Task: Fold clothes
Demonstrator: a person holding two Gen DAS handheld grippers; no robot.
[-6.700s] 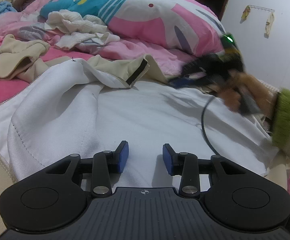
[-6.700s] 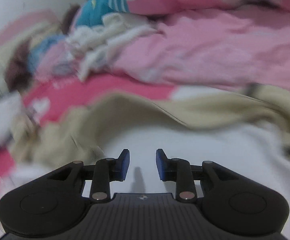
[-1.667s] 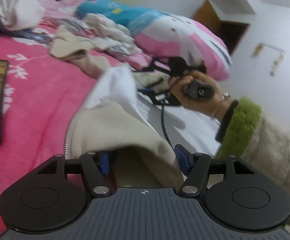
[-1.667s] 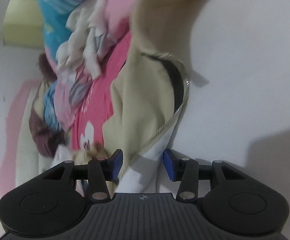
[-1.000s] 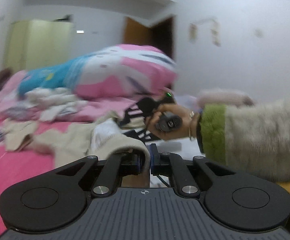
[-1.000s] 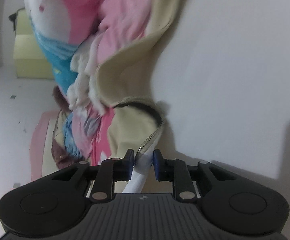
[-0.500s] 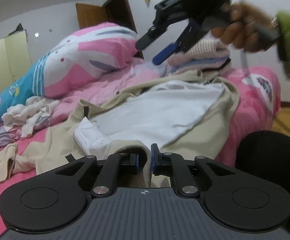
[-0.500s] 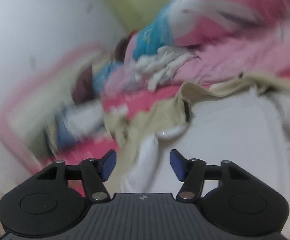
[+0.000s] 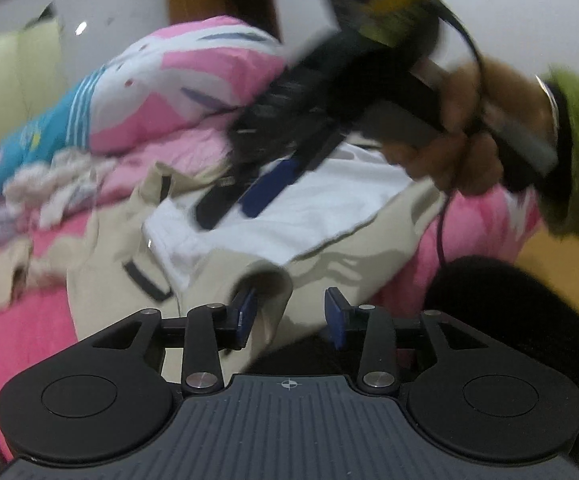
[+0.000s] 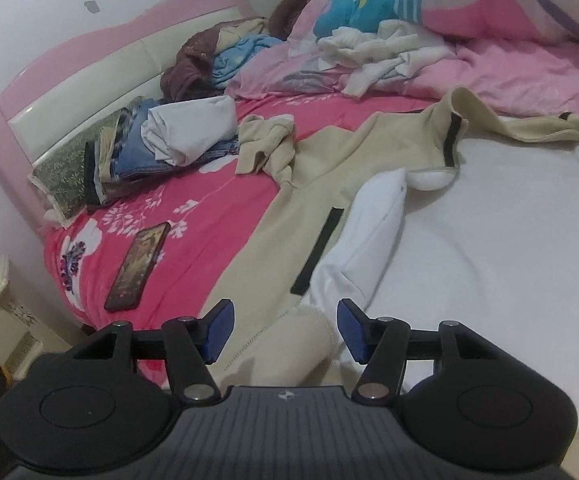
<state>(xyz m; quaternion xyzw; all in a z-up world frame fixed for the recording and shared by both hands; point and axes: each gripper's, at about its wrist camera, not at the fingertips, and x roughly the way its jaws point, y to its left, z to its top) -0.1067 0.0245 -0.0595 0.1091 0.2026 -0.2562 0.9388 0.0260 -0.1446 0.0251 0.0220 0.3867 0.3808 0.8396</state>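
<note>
A beige zip jacket [image 10: 321, 168] with white lining [image 10: 509, 248] lies spread open on the pink bed. My left gripper [image 9: 290, 316] is open at the bed's near edge, and the beige sleeve cuff [image 9: 267, 280] lies loose against its left pad. My right gripper [image 10: 285, 330] is open too, hovering over the rolled beige cuff [image 10: 301, 344] with nothing pinched. In the left wrist view the right gripper [image 9: 229, 214] appears blurred above the white lining [image 9: 321, 204], held by a hand [image 9: 461, 152] in a green cuff.
A dark phone [image 10: 137, 266] lies on the pink sheet left of the jacket. Folded clothes [image 10: 161, 148] are stacked by the headboard [image 10: 89, 80]. Loose white garments [image 10: 385, 48] and a pink quilt [image 10: 529, 68] fill the far side. A dark shape [image 9: 509, 312] sits near the bed edge.
My left gripper has opened and let go of the beige cuff. The right gripper, open since half a second ago, has come down lower over the jacket's near edge.
</note>
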